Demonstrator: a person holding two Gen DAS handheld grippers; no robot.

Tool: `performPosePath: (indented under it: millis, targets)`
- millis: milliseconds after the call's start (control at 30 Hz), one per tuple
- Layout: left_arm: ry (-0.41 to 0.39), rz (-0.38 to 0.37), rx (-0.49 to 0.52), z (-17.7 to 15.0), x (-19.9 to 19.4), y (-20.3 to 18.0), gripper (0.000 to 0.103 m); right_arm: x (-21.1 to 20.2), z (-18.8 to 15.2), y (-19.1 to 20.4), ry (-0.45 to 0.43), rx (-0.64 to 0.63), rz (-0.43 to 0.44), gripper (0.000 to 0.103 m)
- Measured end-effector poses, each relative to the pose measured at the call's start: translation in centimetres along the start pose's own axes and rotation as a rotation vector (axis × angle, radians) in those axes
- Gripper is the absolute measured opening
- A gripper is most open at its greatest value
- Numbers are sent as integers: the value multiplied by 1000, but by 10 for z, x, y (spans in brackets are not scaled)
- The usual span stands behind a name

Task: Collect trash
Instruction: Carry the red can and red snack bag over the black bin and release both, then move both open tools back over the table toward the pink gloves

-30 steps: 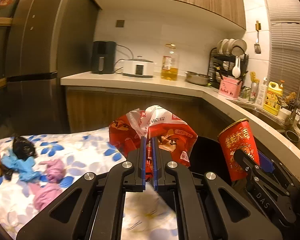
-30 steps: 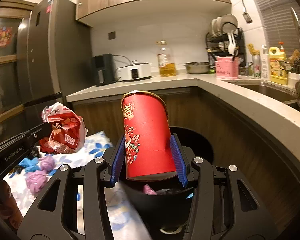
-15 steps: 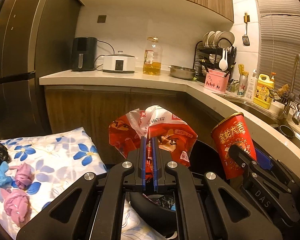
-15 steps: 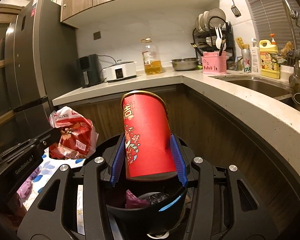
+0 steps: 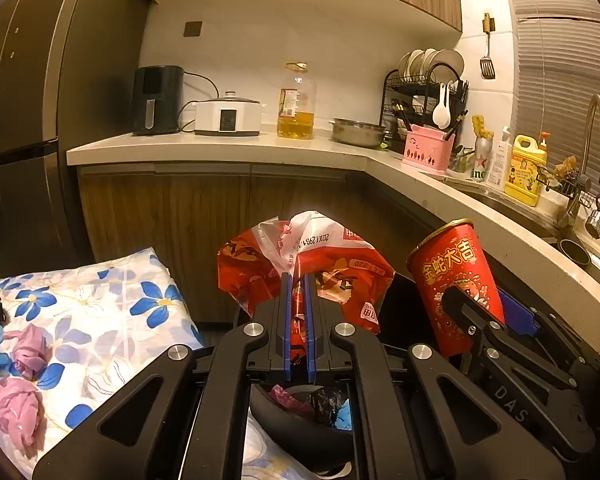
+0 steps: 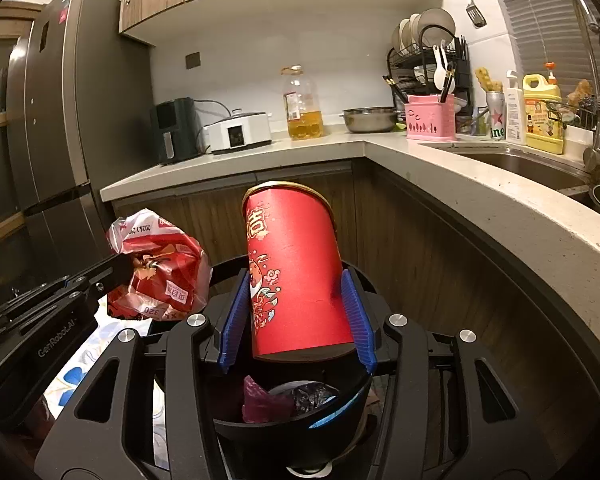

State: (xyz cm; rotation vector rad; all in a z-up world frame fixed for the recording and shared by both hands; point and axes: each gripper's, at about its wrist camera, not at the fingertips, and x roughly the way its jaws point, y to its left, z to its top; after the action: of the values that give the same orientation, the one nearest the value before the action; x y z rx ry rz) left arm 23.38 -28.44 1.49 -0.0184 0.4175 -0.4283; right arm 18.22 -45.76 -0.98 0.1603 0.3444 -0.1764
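Observation:
My left gripper is shut on a crumpled red snack bag and holds it above the near rim of a black trash bin. My right gripper is shut on a red paper cup, tilted, right above the same bin. The bin holds pink, black and blue scraps. The cup and right gripper show at the right of the left wrist view. The bag and left gripper show at the left of the right wrist view.
A table with a blue-flower cloth lies left of the bin, with pink crumpled scraps, a blue scrap and a black one on it. A curved counter with a sink runs right and behind. A fridge stands left.
Both grippers have moved right from over the table to above the bin, carrying the bag and the cup. The bin's inside now shows under both.

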Motion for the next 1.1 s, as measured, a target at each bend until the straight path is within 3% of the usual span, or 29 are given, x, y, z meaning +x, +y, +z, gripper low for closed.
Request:
performPosePath:
  millis: [467, 567, 733, 800, 933, 1100]
  targets:
    - [53, -5, 8, -8, 15, 1, 14, 12, -3, -9, 36, 18, -9, 54]
    - [58, 0, 7, -10, 15, 3, 27, 11, -3, -11, 38, 25, -21, 57]
    - [52, 16, -3, -13, 10, 7, 60, 7, -6, -13, 44, 35, -32, 63]
    - [47, 34, -11, -15, 6, 11, 69, 3, -7, -12, 41, 33, -39, 66]
    - [46, 81, -33, -21, -3, 22, 82, -6, -8, -9, 33, 23, -46, 72]
    - [40, 128, -25, -30, -21, 31, 88, -17, -10, -4, 26, 16, -48, 80]
